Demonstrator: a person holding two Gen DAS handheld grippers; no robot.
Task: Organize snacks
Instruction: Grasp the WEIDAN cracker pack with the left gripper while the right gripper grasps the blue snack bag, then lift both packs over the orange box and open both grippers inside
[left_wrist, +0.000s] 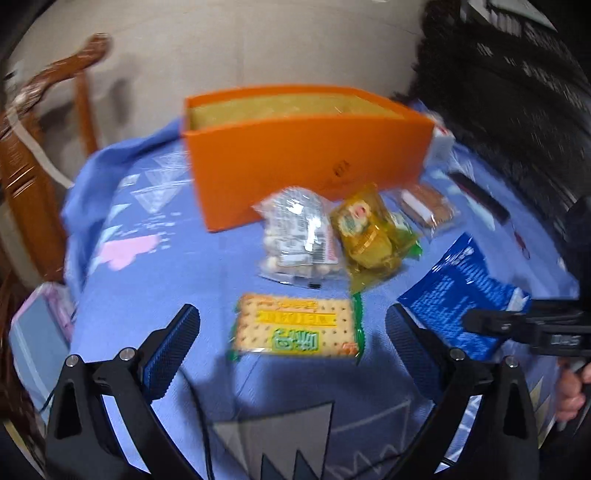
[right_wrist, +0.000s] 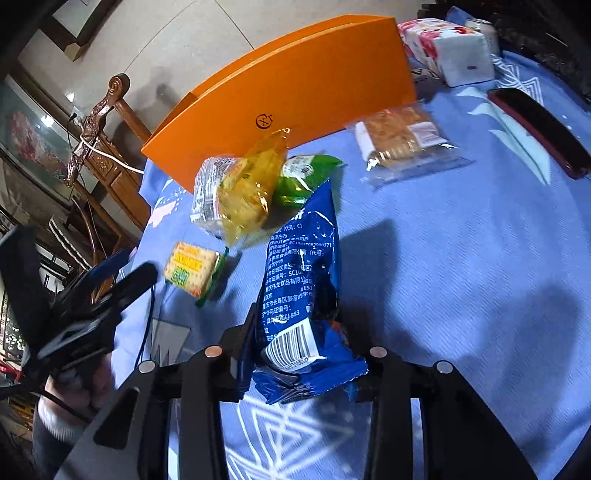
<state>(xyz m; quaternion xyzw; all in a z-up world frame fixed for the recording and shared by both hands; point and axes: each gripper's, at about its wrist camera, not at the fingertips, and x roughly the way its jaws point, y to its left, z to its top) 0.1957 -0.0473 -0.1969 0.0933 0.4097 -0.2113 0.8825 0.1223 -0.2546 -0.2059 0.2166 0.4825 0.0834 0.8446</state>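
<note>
My left gripper (left_wrist: 291, 349) is open and hovers just above a yellow cracker packet (left_wrist: 295, 325) lying flat on the blue cloth, one finger on each side of it. My right gripper (right_wrist: 299, 363) is shut on a blue snack packet (right_wrist: 301, 280), gripping its barcode end; the packet sticks out forward over the cloth. Behind the crackers lie a clear bag of white sweets (left_wrist: 295, 236) and a yellow packet (left_wrist: 369, 232) with a green one (right_wrist: 306, 177) beside it. An open orange box (left_wrist: 306, 155) stands behind them. A clear cookie packet (right_wrist: 399, 140) lies to the right of the box.
A blue patterned cloth (right_wrist: 461, 258) covers the table. A tissue pack (right_wrist: 443, 48) and a dark phone (right_wrist: 535, 129) lie at the far right. A carved wooden chair (right_wrist: 99, 110) stands beyond the table's left edge. A hand (right_wrist: 74, 387) holds the left gripper.
</note>
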